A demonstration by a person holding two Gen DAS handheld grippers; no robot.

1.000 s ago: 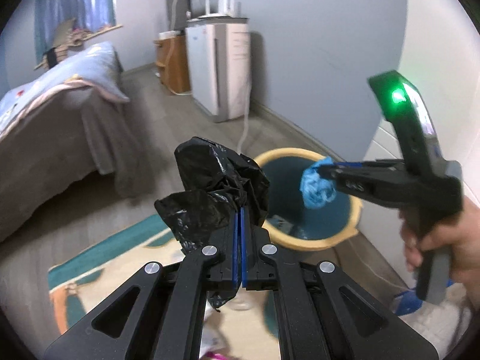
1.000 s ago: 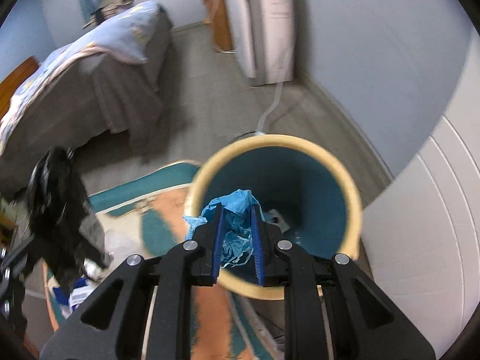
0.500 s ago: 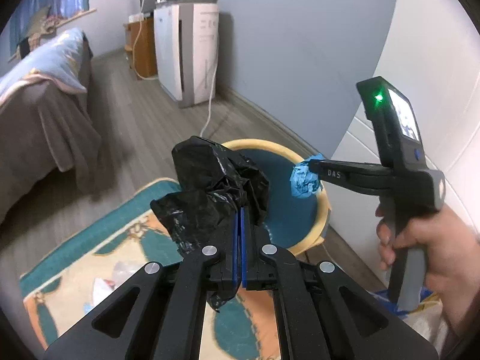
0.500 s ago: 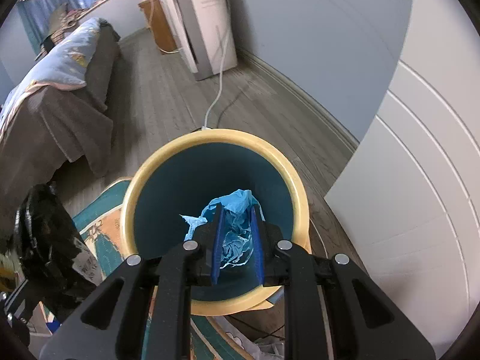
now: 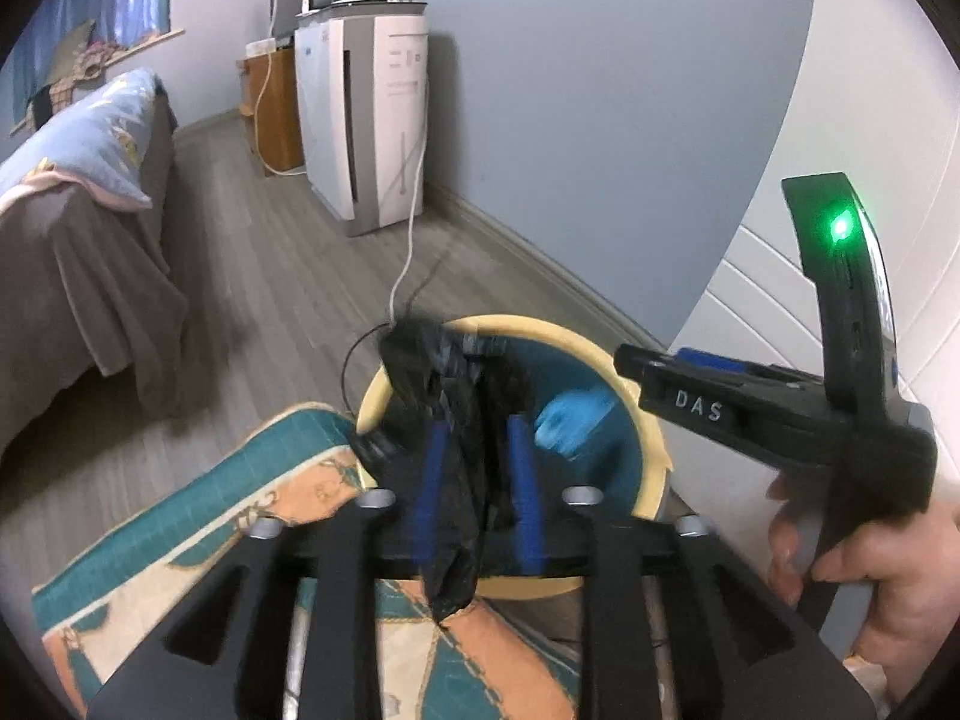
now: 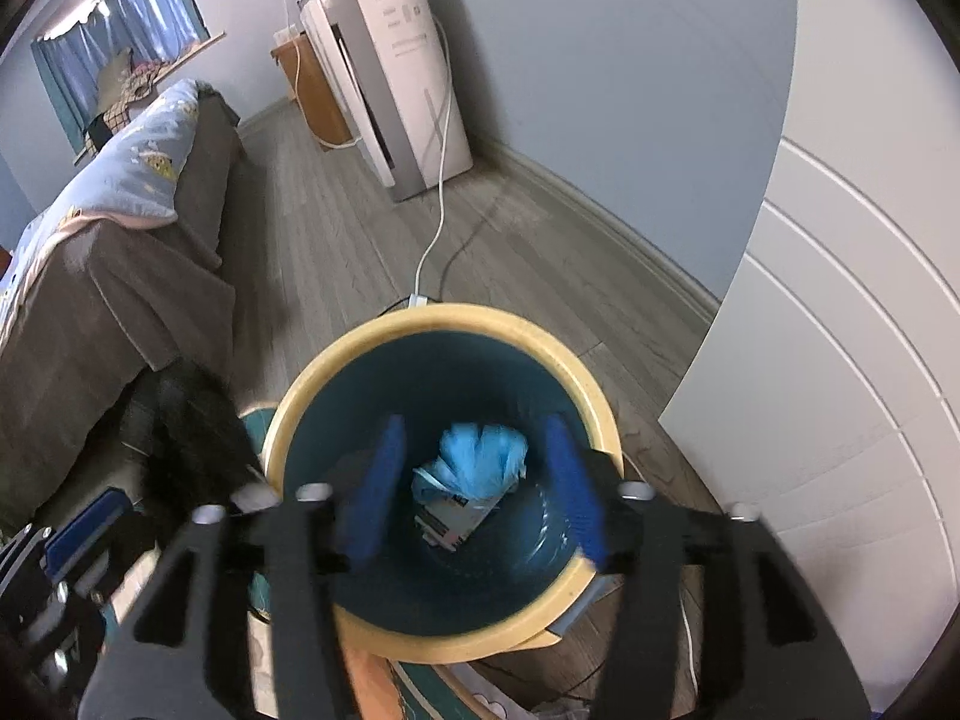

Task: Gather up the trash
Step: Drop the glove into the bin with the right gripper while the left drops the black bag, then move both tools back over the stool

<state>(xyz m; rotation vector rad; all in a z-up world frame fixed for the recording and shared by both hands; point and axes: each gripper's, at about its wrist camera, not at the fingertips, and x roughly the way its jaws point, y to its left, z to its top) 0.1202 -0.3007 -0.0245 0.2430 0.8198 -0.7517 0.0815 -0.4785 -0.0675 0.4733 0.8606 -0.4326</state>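
A teal trash bin with a yellow rim (image 5: 600,354) stands on the floor below both grippers. My left gripper (image 5: 474,474) hovers over the bin's near left edge. Its jaws are opening, and a crumpled black plastic bag (image 5: 444,372) hangs loose between the blue pads. My right gripper (image 6: 474,492) is over the bin mouth (image 6: 438,318) with its jaws opening and nothing pressed between them. A blue crumpled wad (image 6: 480,456) lies free inside the bin below them. It shows blurred (image 5: 570,420) in the left wrist view, beside the right gripper (image 5: 642,363), which a hand holds.
A teal and orange rug (image 5: 240,510) lies by the bin. A bed with a grey cover (image 5: 78,228) is at the left. A white appliance (image 5: 372,120) with a cable stands at the wall, and a white panelled door (image 6: 840,360) is at the right. A carton (image 6: 450,522) lies in the bin.
Both grippers have gone from shut to open over the bin. The blue wad has dropped out of the right gripper into the bin. The black bag now sags between the left pads.
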